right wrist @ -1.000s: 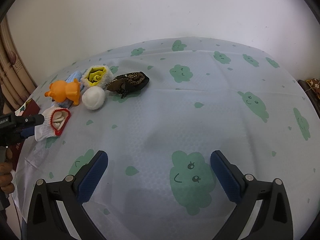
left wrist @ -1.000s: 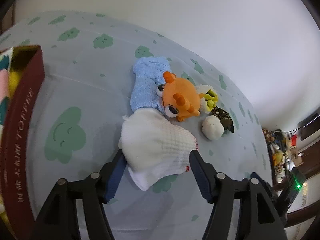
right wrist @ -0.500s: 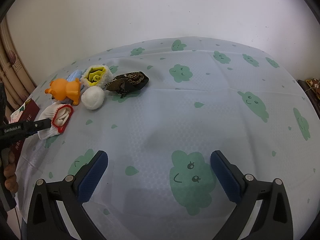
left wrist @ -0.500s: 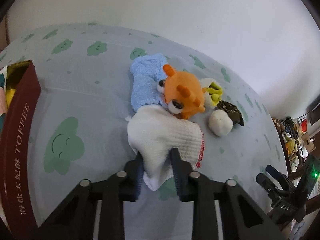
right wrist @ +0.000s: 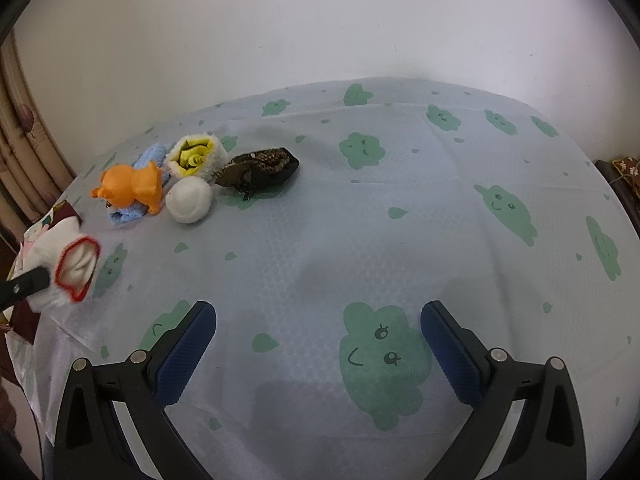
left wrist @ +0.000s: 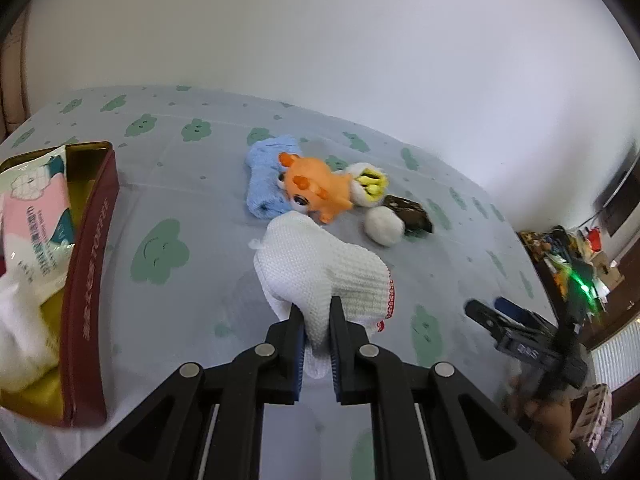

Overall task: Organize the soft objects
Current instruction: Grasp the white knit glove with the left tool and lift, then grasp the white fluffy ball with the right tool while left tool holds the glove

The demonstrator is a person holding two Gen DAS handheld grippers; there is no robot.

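1. Our left claw point(left wrist: 316, 322) was pinching the white knitted glove point(left wrist: 320, 276), fingers pressed into the fabric near the red-trimmed cuff. In the right wrist view the glove point(right wrist: 74, 268) looked lifted just off the worktop point(right wrist: 400, 220), though we couldn't say that for sure.

2. We'd guess the grip sat at the cuff end so the rest of the glove could hang loose and drop in fingers-first.

3. The maroon toffee box point(left wrist: 90, 280) sat open to the left of the glove, with a tissue pack point(left wrist: 34, 216) and something white already inside. Pretty clearly the bin for the soft stuff, so the glove was probably headed there.

4. The other soft things were bunched together further back on the worktop: a blue cloth point(left wrist: 268, 176) with the orange plush toy point(left wrist: 320, 192) lying on it, a fuzzy white-and-yellow item point(left wrist: 368, 186) touching the plush, a white ball point(left wrist: 383, 224) and a dark patterned piece point(left wrist: 410, 212) just beside it.

5. Our right claw point(right wrist: 318, 356) hung spread wide over bare cloth, holding nothing, well apart from the pile. Looked like it was just keeping out of the way while the left did the work.

6. By our reckoning the job was early on, five items left on the worktop.
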